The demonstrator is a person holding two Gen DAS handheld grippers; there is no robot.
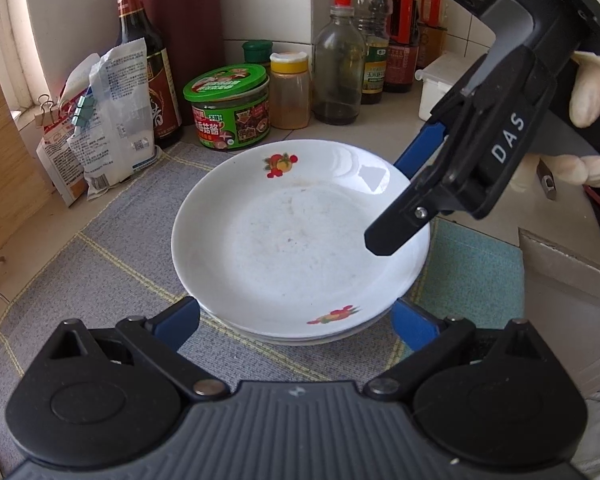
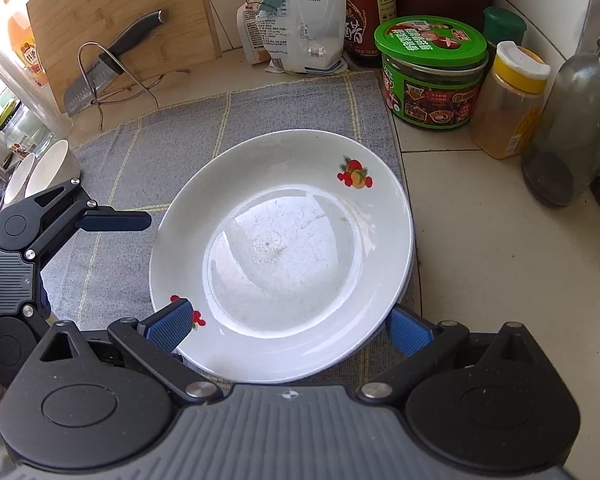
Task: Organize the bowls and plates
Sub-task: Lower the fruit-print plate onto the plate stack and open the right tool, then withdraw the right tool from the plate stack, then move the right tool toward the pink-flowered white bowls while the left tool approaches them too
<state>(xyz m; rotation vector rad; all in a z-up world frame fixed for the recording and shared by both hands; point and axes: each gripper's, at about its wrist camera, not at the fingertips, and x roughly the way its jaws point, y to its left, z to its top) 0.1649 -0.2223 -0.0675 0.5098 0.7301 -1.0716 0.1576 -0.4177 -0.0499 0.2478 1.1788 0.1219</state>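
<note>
Counter (image 2: 480, 216): pale tiles are being covered in the middle by a grey cloth (image 2: 172, 152) with yellow lines.
Chopping board (image 2: 116, 12): it is being propped upright at the back of the counter, with a knife (image 2: 112, 64) held slanting in a wire stand before it.
Plates (image 1: 300, 236): a white plate with fruit prints is being carried on top of a short stack, whose lower rims are being seen under its near edge. The stack is lying flat on the cloth, face up; being round, no long axis is being shown.
Right gripper (image 1: 396, 200): its fingers are being held wide apart at the stack's edge, one above the rim and one lower beside it. Nothing is being clamped. A gloved hand (image 1: 592, 92) is being wrapped around its handle.
Left gripper (image 1: 296, 320): its blue fingers are being held wide apart on either side of the stack's near edge, with nothing being gripped.
Bowls (image 2: 36, 172): two white ones are being stood on edge at the far left in the right wrist view.
Jars and bottles: a green-lidded jar (image 1: 230, 108), a yellow-capped jar (image 1: 290, 92) and several bottles are being kept behind the cloth.
</note>
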